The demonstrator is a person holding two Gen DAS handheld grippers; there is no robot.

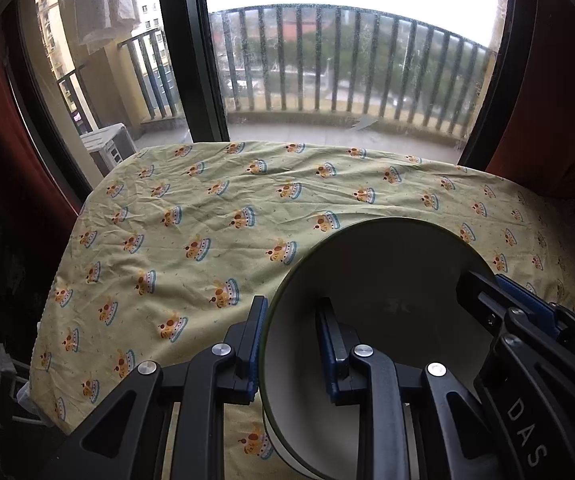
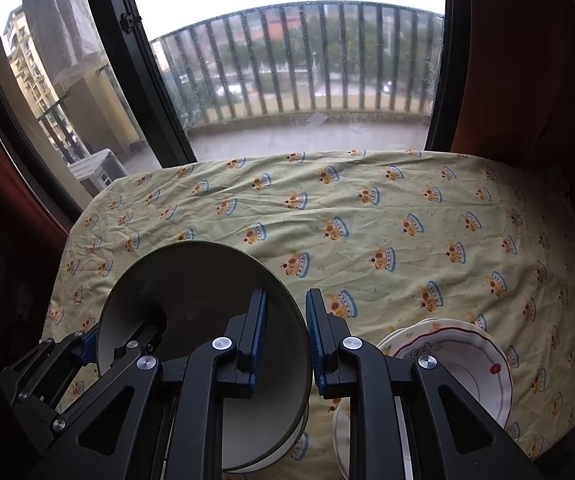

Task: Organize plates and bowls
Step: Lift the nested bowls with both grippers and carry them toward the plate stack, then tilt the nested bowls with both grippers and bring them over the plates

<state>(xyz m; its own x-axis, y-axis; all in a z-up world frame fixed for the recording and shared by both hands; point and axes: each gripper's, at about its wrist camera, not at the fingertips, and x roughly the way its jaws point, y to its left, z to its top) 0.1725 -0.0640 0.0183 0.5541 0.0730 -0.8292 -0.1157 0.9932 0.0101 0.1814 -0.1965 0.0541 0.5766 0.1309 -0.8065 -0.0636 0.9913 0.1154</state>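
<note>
Your left gripper was clamped on one side of the big bowl's rim, and your right gripper pinched the opposite side, one finger inside and one outside each. The bowl hung tilted above the patterned cloth, near its front edge. The stacked floral plates lay just right of the bowl. If your hands drifted apart or twisted unevenly, the rim could have slipped and dropped onto those plates.
</note>
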